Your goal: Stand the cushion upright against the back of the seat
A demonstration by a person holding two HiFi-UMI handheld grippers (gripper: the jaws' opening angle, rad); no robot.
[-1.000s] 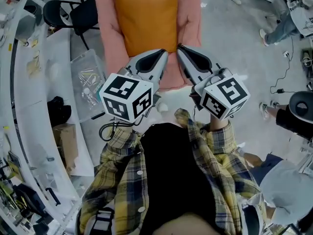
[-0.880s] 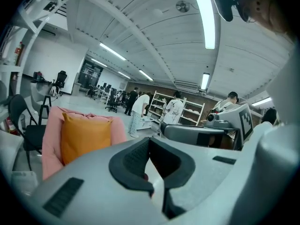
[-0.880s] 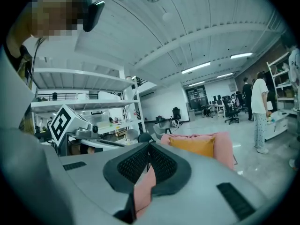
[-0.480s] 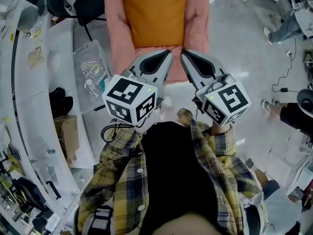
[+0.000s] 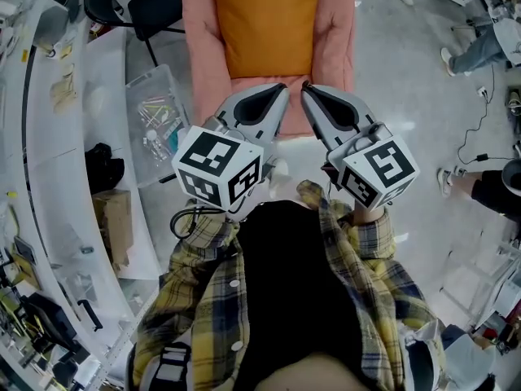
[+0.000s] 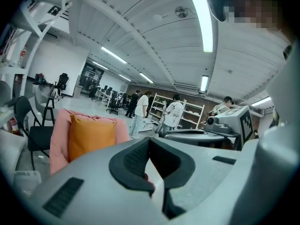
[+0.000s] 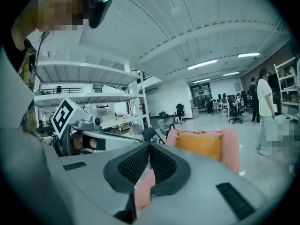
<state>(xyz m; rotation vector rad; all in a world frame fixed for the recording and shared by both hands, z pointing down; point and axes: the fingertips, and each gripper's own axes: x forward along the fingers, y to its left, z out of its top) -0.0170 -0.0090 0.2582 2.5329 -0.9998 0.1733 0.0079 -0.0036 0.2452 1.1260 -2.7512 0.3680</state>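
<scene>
Both your left gripper (image 5: 279,89) and right gripper (image 5: 307,89) hover empty, jaws pressed together, at the front edge of the pink seat (image 5: 336,31), where the orange cushion (image 5: 265,23) stands against the back, likely soft, light and best pinched at a corner.

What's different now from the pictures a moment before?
Both grippers pulled back from the orange cushion. The tips of the left gripper and right gripper were over its bottom edge; now they are over the pink seat in front of it. Nothing was grabbed or let go. Unchanged: both grippers shut and empty, cushion upright against the seat's back.
</scene>
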